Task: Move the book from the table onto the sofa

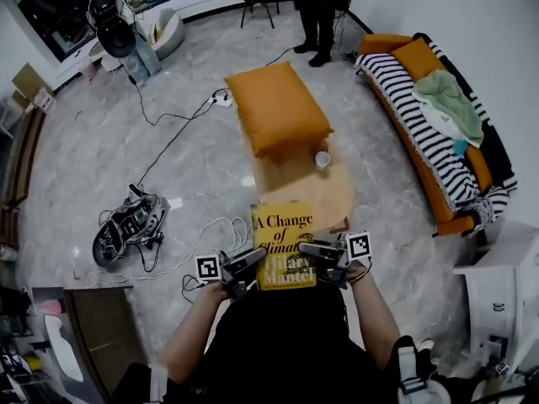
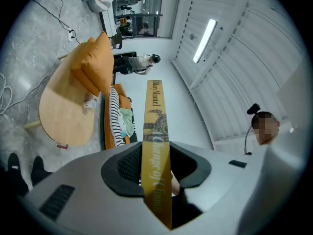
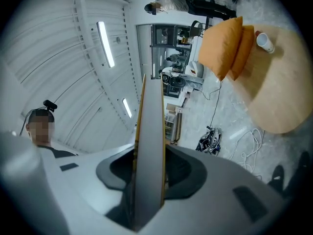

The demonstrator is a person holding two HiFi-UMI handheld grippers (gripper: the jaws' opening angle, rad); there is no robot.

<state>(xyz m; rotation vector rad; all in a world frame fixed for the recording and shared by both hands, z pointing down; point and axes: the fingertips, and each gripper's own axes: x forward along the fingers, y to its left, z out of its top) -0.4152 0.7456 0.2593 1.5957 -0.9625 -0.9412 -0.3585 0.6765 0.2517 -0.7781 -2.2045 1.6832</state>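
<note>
- Book (image 1: 284, 244): left gripper (image 1: 250, 261) clenched on its spine, right gripper (image 1: 313, 249) on its page edge; its long axis points ahead.
- Sofa (image 1: 429, 133): ahead-right, nearer the right gripper.

Bright, cool, even light fills the room. A long ceiling strip light (image 2: 205, 33) glares white in both gripper views. The pale floor (image 1: 84, 158) beyond the book (image 1: 284, 244) has a soft sheen and only faint shadows. The head view is sharp at the book and bows toward its edges. Both gripper views curve heavily inside dark round borders, where the book's near end blurs.
</note>
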